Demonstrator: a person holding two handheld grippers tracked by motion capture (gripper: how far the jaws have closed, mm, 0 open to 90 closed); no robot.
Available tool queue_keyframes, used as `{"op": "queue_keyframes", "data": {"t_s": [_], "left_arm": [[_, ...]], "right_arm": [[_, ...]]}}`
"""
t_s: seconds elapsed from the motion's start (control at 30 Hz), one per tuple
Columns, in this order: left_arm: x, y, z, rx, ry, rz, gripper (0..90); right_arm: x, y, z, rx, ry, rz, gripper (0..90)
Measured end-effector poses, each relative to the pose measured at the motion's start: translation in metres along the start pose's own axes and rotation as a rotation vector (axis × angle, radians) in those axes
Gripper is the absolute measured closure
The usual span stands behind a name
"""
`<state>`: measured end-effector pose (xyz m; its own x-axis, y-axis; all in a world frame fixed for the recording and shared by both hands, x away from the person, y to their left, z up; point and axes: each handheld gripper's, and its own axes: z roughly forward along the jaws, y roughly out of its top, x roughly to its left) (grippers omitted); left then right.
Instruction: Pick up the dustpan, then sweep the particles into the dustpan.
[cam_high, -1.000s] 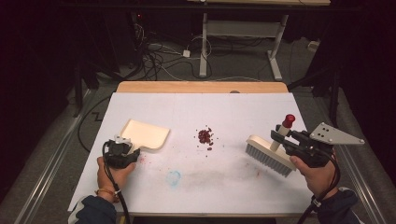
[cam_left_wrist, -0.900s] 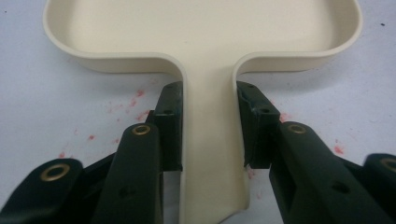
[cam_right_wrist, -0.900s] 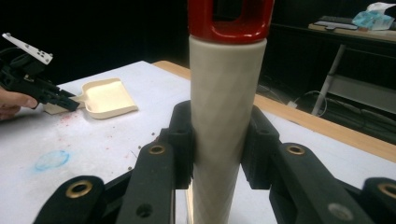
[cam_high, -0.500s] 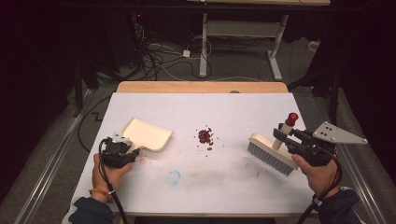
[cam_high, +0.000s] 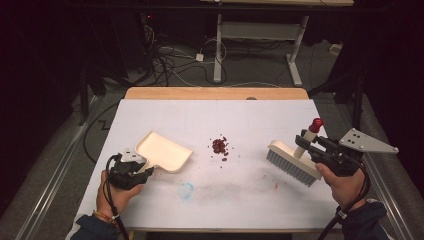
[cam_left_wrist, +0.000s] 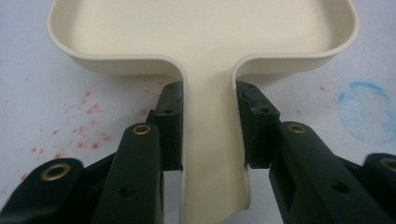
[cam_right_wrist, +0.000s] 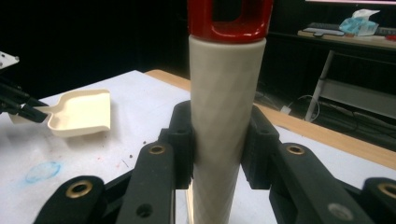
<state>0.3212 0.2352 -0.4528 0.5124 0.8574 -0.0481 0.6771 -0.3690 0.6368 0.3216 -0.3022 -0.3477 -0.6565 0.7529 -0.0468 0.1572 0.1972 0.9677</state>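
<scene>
Left tool (cam_high: 142, 167): both jaws pressed flat against the sides of the dustpan (cam_high: 165, 151) handle, as the left gripper view shows, with the handle (cam_left_wrist: 210, 154) running straight out between the pads. The dustpan's long axis runs from the handle at the near left to the open lip at the far right, so the mouth faces the small heap of dark red crumbs (cam_high: 220, 146) at the desk's centre. The pan lies over the left half of the white desk (cam_high: 210, 117). The left hand (cam_high: 117, 192) grips the tool body from the near edge, forearm rising from the near left.

Right tool (cam_high: 307, 146): jaws clamped on the cream handle of the brush (cam_high: 292, 162); in the right gripper view the handle (cam_right_wrist: 226, 116) stands upright between the pads, red cap (cam_right_wrist: 229, 18) on top. In the high view the handle tilts up and to the far right, while the bristle block's long axis runs from far left to near right, bristles facing down toward the desk. The brush is over the right half, well apart from the crumbs. The right hand (cam_high: 342, 185) holds the tool from the near right, its grey plate (cam_high: 365, 142) pointing right.

A faint blue ring (cam_high: 186, 190) marks the desk near the dustpan.
</scene>
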Motion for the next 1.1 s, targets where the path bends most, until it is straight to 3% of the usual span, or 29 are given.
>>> {"op": "queue_keyframes", "data": {"t_s": [0.57, 0.83, 1.1], "left_arm": [[-0.031, -0.005, 0.003, 0.060, -0.090, 0.112, 64.1], [-0.038, -0.008, -0.001, 0.065, -0.108, 0.128, 64.1], [-0.039, -0.013, -0.001, 0.097, -0.098, 0.120, 64.0]], "right_arm": [[0.000, 0.002, 0.014, 0.009, 0.010, -0.006, 69.8], [0.003, 0.003, 0.026, 0.025, 0.018, -0.013, 69.8], [0.012, 0.011, 0.052, 0.007, 0.065, -0.021, 69.8]]}}
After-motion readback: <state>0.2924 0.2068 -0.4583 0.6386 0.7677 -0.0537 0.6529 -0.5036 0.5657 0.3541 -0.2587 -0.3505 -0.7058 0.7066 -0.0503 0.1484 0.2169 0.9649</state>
